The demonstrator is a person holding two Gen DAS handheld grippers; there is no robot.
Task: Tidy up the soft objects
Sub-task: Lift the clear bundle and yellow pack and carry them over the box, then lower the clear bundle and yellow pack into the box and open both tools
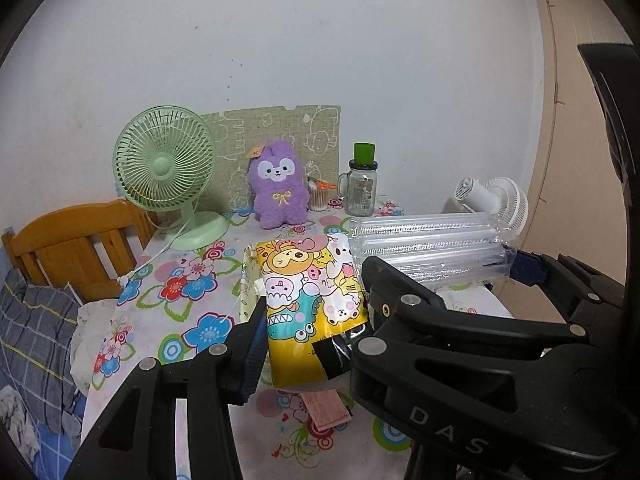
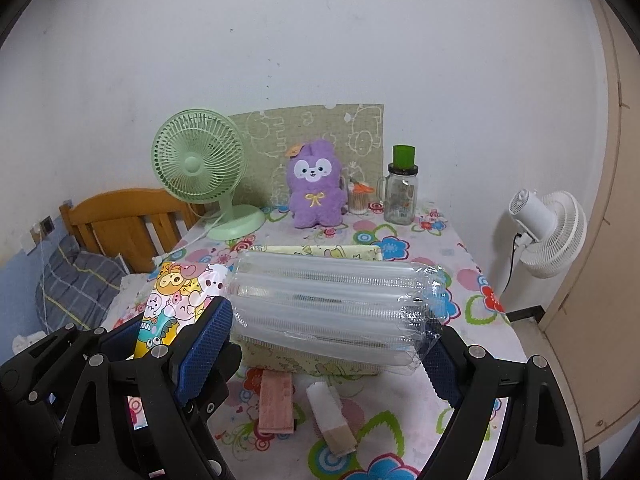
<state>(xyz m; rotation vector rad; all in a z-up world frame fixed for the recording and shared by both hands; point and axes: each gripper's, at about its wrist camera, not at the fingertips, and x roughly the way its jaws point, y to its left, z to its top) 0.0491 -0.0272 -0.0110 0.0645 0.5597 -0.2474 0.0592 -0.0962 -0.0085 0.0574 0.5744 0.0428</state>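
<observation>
Soft packets fill both views. In the left wrist view, the left tool [image 1: 310, 320] at lower centre is clamped on a yellow cartoon pouch [image 1: 308, 300], which stands between its blue pads above the flowered worktop [image 1: 188, 280]. To the right, the right tool [image 1: 436, 280] holds a clear air-cushion roll [image 1: 428, 248] across the frame's middle right. A purple plush rabbit [image 1: 278, 184] sits at the back centre, a green fan [image 1: 164, 168] to its left, a glass jar [image 1: 361, 184] to its right.

In the right wrist view, the air-cushion roll [image 2: 332, 304] lies crosswise at centre, squeezed end to end between the right tool's [image 2: 328, 336] wide-set pads. The pouch [image 2: 172, 300] shows at left, pinched in the left tool [image 2: 160, 336]. Under the roll sits a pale yellow fabric box [image 2: 316, 252]; below it on the worktop [image 2: 460, 248] lie a pink folded cloth [image 2: 275, 408] and a white roll [image 2: 328, 412].
</observation>
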